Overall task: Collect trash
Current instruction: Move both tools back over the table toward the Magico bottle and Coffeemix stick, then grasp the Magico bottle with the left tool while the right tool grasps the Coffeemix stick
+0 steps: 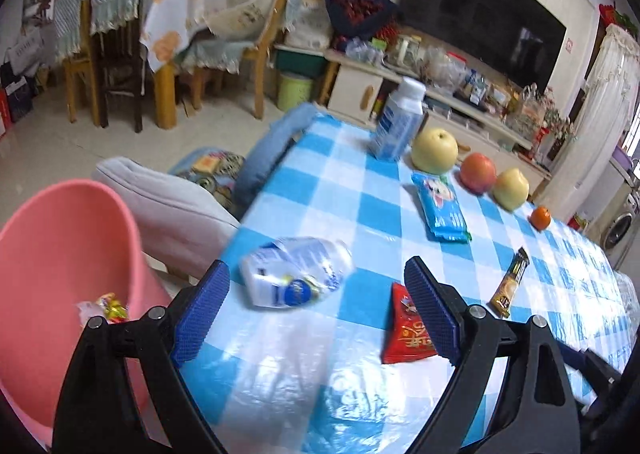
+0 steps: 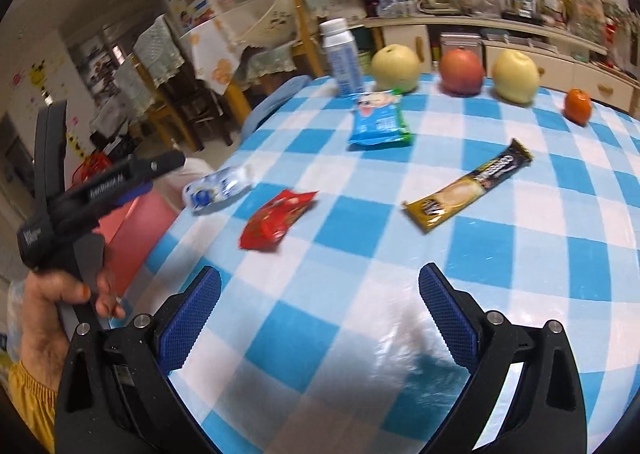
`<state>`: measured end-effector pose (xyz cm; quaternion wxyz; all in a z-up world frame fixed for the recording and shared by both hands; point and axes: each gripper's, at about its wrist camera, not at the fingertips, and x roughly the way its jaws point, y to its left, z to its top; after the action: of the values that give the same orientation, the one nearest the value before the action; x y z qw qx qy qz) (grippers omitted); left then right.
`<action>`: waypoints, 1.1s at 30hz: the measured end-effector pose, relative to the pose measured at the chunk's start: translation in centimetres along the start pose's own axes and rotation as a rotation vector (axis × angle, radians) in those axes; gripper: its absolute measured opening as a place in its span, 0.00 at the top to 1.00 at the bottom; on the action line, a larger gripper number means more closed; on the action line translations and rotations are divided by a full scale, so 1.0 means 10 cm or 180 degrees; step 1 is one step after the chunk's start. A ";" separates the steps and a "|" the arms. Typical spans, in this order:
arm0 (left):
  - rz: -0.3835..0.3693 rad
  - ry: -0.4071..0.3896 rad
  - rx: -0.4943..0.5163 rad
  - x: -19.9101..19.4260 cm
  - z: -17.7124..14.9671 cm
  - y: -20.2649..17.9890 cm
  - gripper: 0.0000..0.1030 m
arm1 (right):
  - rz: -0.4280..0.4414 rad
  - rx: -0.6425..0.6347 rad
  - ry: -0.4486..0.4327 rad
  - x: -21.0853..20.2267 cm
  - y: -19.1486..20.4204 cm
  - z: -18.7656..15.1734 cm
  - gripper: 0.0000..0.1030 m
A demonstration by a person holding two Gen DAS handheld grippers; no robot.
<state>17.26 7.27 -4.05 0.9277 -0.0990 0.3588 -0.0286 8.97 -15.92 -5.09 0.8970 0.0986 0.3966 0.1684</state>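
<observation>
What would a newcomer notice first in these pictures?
First the blue checked tablecloth, with a row of fruit along its far edge: a pear, an apple, another pear. Next, a red wrapper and a crumpled bottle near a pink bin.

Tabletop [image 2: 360, 294] w/ blue-white check cloth. On it: crushed bottle [image 2: 218, 190], red packet [image 2: 276, 219], gold stick sachet [image 2: 468, 186], blue wrapper [image 2: 380, 120], upright bottle [image 2: 344, 58], 2 pears, apple [image 2: 461, 71], small orange [image 2: 577, 105].
</observation>
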 end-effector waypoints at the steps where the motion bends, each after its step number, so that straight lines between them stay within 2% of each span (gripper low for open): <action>1: 0.0035 0.0051 0.0025 0.07 -0.01 -0.04 0.13 | -0.0033 0.0015 -0.0017 -0.02 -0.04 0.02 0.05; 9: 0.0343 0.0255 0.0130 0.42 -0.06 -0.21 0.13 | -0.0197 0.0144 -0.0039 -0.06 -0.39 0.15 0.05; 14: 0.0612 0.0206 0.0351 0.52 -0.05 -0.32 0.13 | -0.0272 0.0134 -0.0001 -0.04 -0.51 0.19 0.05; 17: 0.0685 0.0198 0.0466 0.58 -0.04 -0.38 0.12 | -0.0283 0.0145 0.0031 0.00 -0.58 0.21 0.05; 21: 0.0529 0.0259 0.0601 0.64 -0.04 -0.50 0.12 | -0.0264 0.0230 0.0074 0.01 -0.69 0.23 0.05; 23: 0.0141 0.0481 0.0520 0.71 -0.09 -0.55 0.12 | -0.0274 0.0293 0.0081 0.00 -0.75 0.24 0.05; 25: -0.0090 0.0656 0.0473 0.78 -0.13 -0.63 0.12 | -0.0307 0.0365 0.0075 -0.01 -0.83 0.26 0.05; 26: -0.0181 0.0656 0.0519 0.77 -0.14 -0.69 0.12 | -0.0324 0.0405 0.0069 -0.02 -0.86 0.27 0.05; 30: -0.0523 0.0423 0.0655 0.55 -0.09 -0.84 0.12 | -0.0367 0.0534 0.0068 -0.01 -0.98 0.29 0.05; 33: -0.0469 0.0179 0.0810 0.38 -0.01 -0.83 0.12 | -0.0388 0.0617 0.0126 0.05 -1.06 0.29 0.05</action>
<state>20.16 -1.36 -4.93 0.9178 -0.0058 0.3698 -0.1447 13.84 -25.67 -6.82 0.8838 0.1573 0.4339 0.0763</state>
